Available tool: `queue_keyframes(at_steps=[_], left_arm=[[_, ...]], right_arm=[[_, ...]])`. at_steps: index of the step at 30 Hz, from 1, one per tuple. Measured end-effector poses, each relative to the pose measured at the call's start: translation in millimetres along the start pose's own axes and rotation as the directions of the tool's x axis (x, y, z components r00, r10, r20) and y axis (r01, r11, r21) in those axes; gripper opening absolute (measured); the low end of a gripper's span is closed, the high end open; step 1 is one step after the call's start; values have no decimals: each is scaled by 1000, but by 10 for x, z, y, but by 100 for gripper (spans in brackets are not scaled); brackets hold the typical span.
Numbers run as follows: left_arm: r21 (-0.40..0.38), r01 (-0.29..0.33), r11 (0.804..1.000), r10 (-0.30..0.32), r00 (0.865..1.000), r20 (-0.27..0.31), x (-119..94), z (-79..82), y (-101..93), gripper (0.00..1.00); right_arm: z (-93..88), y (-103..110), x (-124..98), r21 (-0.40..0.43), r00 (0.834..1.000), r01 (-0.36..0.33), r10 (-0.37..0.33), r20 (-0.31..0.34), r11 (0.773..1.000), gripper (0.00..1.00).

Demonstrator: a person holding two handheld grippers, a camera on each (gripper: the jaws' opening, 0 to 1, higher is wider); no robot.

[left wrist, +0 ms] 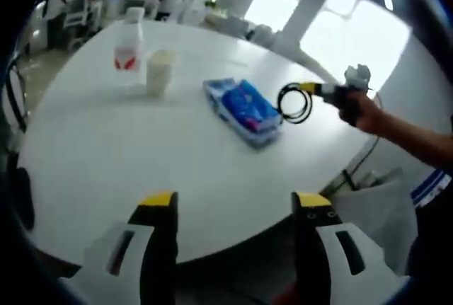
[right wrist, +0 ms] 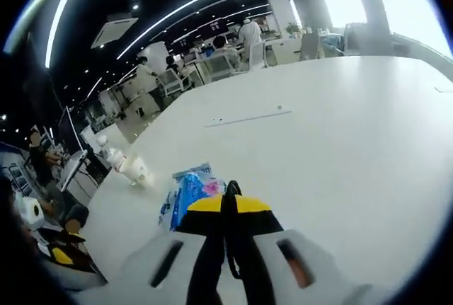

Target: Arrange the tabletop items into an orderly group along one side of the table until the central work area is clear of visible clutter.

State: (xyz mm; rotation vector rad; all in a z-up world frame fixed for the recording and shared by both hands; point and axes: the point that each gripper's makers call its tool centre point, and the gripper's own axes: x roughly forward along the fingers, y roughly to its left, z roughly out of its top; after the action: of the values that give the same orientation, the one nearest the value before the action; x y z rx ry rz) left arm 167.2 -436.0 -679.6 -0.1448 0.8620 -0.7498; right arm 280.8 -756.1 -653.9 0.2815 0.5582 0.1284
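Smooth matt white table (left wrist: 106, 149), glossy plastic-wrapped packet (left wrist: 244, 110)

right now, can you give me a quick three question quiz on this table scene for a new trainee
1. True or false: the left gripper is shut on the blue packet.
2. What does the right gripper hold? A) paper cup B) coiled black cable C) bottle
3. Fill in: the paper cup stands beside the white ____.

Key: 1. False; its jaws stand apart with nothing between them, short of the packet. 2. B; the coiled black cable hangs from it by the packet. 3. Bottle.
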Motion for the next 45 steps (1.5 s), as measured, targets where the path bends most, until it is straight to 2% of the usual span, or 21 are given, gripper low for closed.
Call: queue_keyframes(at_steps=[12,13,19,23,33,41,45], left_arm=[[-5,-2,1000,2,1000,-6,6,-10,4,62],[-6,-3,1000,3,1000,-7,6,-10,8,62],[-12,-7,1000,6,1000,-7,4,-11,23,62],[-11,-9,1000,9,1000,-11,8,-15,30,62],[-11,-17,1000,16,1000,-18,18,-28,48,62],[-20,-23,1000,23,1000,-12,17,-17,67,62],[-21,-28,999,28,1000,-9,13,-14,80,62]], right_arm=[[-176,-280,-7,8,996,66,-65,-54,998,2],[-190,-389,35,11,995,76,-75,-60,997,2],[-326,-530,24,-4,988,121,-121,-95,993,2],[-351,-668,95,29,987,130,-127,-99,991,2],[-426,-815,204,16,979,152,-148,-137,988,3],[-538,-788,184,9,974,162,-158,-162,987,3],[-559,-897,243,7,971,166,-162,-177,986,3]])
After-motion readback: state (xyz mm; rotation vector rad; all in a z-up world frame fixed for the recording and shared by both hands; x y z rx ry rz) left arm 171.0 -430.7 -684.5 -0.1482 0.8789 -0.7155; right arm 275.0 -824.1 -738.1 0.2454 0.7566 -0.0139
